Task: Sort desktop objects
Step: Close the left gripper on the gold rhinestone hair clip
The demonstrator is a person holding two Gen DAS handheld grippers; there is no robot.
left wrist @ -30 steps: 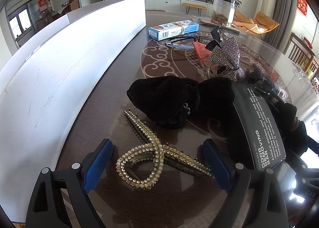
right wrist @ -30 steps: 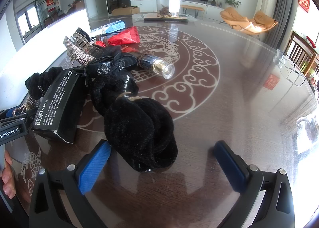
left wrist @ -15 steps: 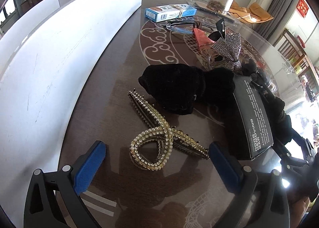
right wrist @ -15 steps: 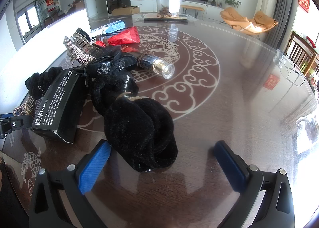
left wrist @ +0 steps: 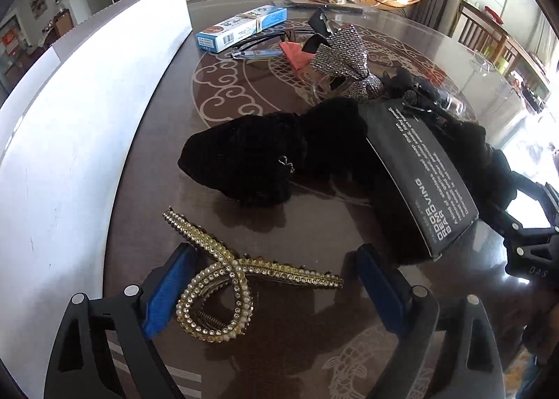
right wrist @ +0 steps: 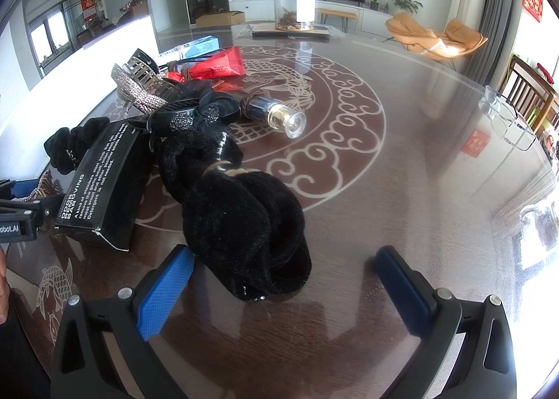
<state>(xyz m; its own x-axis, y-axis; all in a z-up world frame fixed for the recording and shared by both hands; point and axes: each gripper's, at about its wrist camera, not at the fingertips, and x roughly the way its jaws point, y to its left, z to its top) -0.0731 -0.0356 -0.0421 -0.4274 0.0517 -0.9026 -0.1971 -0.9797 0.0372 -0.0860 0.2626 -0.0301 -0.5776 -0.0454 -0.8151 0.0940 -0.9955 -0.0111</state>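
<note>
The left tongs (left wrist: pixel 272 289), closing, straddle a pearl hair clip (left wrist: pixel 241 280) on the tabletop (left wrist: pixel 286 336), pads not gripping; the right tongs (right wrist: pixel 283 290) stand apart beside a black velvet scrunchie (right wrist: pixel 244 228).

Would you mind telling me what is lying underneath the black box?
The black box rests tilted on a black velvet scrunchie, whose end sticks out past the box's far edge. Whatever else lies beneath is covered.

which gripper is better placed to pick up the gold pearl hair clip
Left. The left gripper already straddles the gold pearl hair clip, jaws closing around it, not yet pressing. The right gripper hangs open over the black velvet scrunchie, beyond the black box.
</note>
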